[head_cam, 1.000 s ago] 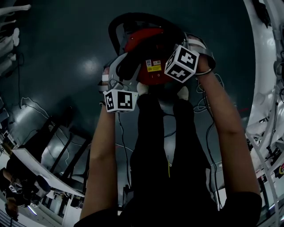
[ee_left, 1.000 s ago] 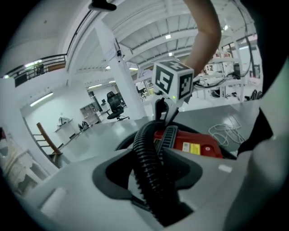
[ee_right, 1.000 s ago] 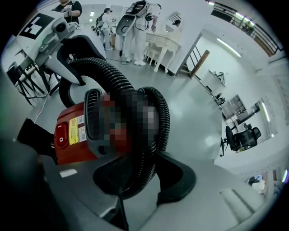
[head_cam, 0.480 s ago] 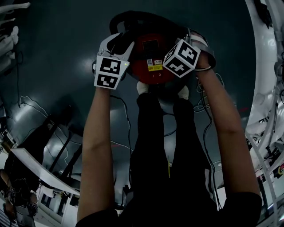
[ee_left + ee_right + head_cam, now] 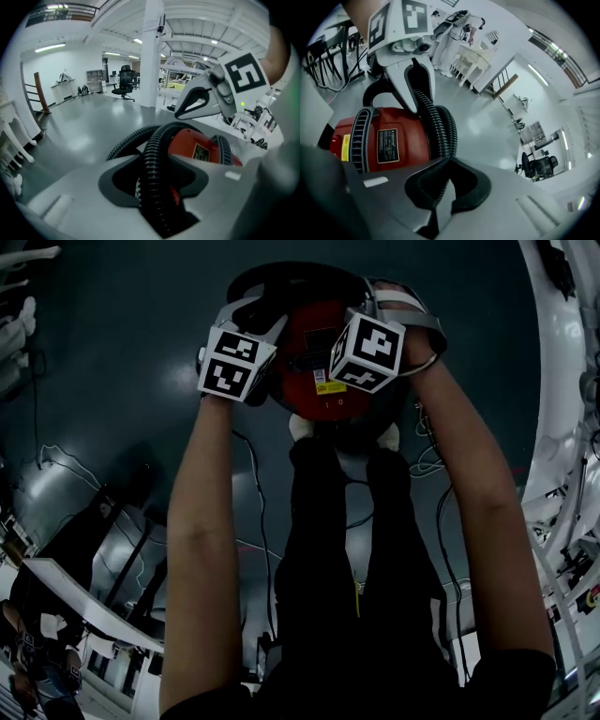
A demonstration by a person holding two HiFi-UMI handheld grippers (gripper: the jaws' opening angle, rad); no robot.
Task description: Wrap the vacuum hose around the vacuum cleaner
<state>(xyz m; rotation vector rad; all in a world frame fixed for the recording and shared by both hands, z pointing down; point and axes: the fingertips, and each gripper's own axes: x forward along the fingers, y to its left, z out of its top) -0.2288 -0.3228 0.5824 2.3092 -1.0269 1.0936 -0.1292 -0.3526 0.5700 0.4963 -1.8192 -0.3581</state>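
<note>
Two grippers sit over the vacuum cleaner (image 5: 319,357) in the head view, which stands on the dark floor (image 5: 141,334) by the person's feet. The vacuum hose (image 5: 281,273) arcs round the far side of the red body. The left gripper (image 5: 255,320) is at its left edge and the right gripper (image 5: 367,298) at its right.

Left gripper view: jaws have just been closing and now clamp the ribbed hose, which runs btwn them, up over the red body and back down behind it.

Right gripper view: jaws fully together, nothing btwn them. Two runs of hose lie side by side against the body, w/ the left gripper pinching the nearer one.

Judgement: wrap is well under way, at least one turn on. Prob left: lay the held stretch down and secure the free end, which no view shows
</note>
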